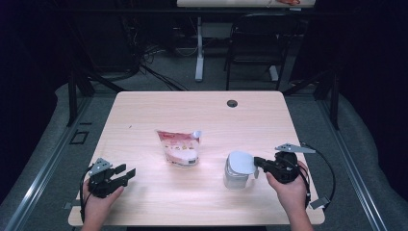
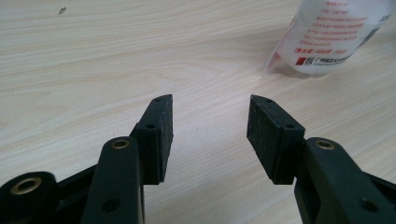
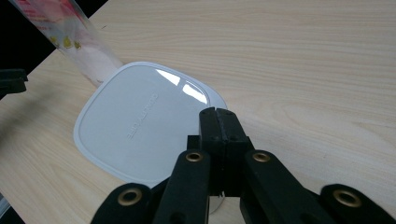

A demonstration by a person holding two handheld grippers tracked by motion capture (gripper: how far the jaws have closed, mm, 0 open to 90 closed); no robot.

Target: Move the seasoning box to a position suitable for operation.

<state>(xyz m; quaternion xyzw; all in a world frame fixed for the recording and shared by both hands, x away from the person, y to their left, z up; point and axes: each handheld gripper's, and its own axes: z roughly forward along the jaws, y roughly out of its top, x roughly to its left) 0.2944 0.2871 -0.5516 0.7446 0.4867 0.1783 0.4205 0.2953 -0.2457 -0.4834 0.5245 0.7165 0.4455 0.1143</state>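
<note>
A clear pouch with pink print and white contents stands at the middle of the wooden table. To its right is a white container with a rounded-square lid. My right gripper is shut, its tips at the lid's right edge. In the right gripper view the shut jaws lie over the rim of the lid, with nothing visible between the pads and the pouch behind. My left gripper sits open near the front left, holding nothing. Its view shows the open jaws over bare wood, the pouch far right.
A round cable hole lies near the table's far edge. Beyond the table stand a black chair and a desk leg. Cables trail from both grippers off the table's front corners.
</note>
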